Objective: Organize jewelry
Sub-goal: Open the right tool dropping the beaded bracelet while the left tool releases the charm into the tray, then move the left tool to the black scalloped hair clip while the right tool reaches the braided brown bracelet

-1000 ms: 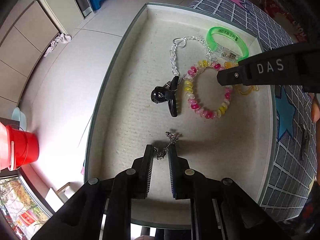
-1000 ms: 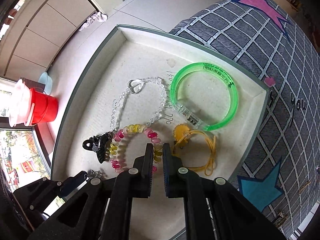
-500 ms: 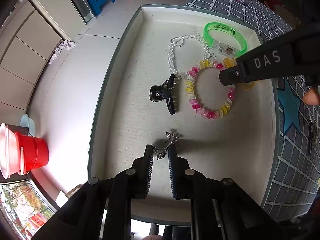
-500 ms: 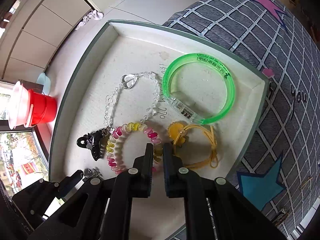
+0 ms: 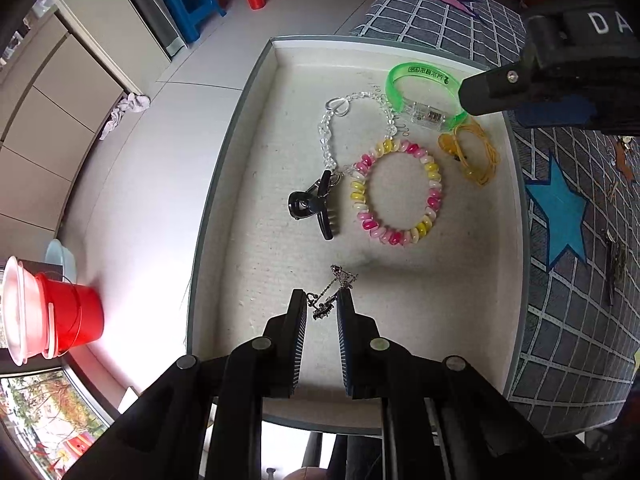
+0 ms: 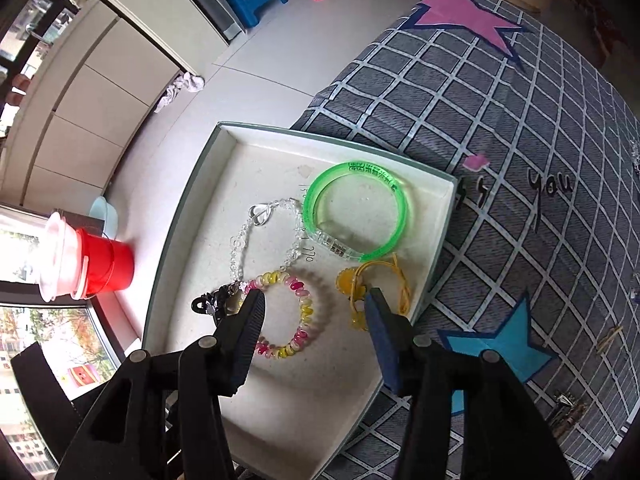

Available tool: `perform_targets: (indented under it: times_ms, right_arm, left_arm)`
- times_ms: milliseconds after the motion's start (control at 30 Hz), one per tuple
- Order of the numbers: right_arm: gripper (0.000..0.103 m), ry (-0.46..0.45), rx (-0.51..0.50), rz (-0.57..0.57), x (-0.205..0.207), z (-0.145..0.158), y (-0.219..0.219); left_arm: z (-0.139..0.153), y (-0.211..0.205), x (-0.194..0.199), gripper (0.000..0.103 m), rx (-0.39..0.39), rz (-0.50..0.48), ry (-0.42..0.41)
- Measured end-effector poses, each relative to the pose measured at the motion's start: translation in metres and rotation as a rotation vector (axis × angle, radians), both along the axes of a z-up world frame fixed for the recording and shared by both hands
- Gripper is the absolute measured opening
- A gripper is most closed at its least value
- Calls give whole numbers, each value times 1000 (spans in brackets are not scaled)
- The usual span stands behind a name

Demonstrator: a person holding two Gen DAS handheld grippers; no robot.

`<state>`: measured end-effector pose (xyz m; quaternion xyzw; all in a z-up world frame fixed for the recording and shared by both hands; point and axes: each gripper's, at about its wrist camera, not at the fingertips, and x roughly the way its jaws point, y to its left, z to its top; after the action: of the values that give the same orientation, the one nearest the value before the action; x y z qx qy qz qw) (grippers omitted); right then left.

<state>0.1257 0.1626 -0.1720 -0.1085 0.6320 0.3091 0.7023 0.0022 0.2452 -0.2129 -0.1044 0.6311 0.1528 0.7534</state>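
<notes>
Silver chain (image 5: 331, 295) between left tool (image 5: 322, 300) fingers

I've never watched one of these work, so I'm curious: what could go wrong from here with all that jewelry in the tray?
The left gripper pinches only a thin silver chain; it might slip out. The right gripper hangs open above the pink-and-yellow bead bracelet, close to the yellow cord piece, so closing could snag both.
</notes>
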Motion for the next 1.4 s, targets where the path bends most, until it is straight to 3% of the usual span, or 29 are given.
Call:
perform_targets:
  times_ms: [67, 200, 233, 267, 300, 333, 467, 633, 767, 1167, 1400]
  right_arm:
    - [58, -4, 0, -23, 4, 6, -12]
    - [69, 0, -5, -74, 7, 11, -37]
    - [70, 3, -7, -87, 8, 11, -44]
    - [71, 6, -10, -99, 7, 11, -51]
    - [76, 12, -11, -110, 6, 11, -57]
    - [81, 16, -10, -122, 6, 11, -64]
    - [81, 24, -12, -168, 6, 12, -93]
    - [92, 29, -8, -250, 5, 13, -138]
    - [92, 40, -10, -323, 4, 12, -178]
    - [92, 93, -139, -558, -3, -14, -304]
    - [92, 96, -201, -598, 0, -35, -345]
  left_arm:
    - [2, -1, 1, 22, -14, -9, 6]
    - [7, -3, 4, 23, -2, -31, 5]
    - [9, -5, 5, 41, -6, -34, 7]
    - [11, -7, 6, 93, -12, -34, 8]
    - [13, -8, 6, 103, -10, -32, 10]
    - [17, -11, 6, 103, -2, -35, -3]
    - [28, -22, 12, 103, 26, -66, 0]
    - [44, -35, 28, 103, 95, -109, -22]
    - [51, -49, 47, 103, 59, -141, -24]
    - [40, -157, 93, 103, 23, -394, 1]
    - [15, -206, 112, 103, 46, -483, 38]
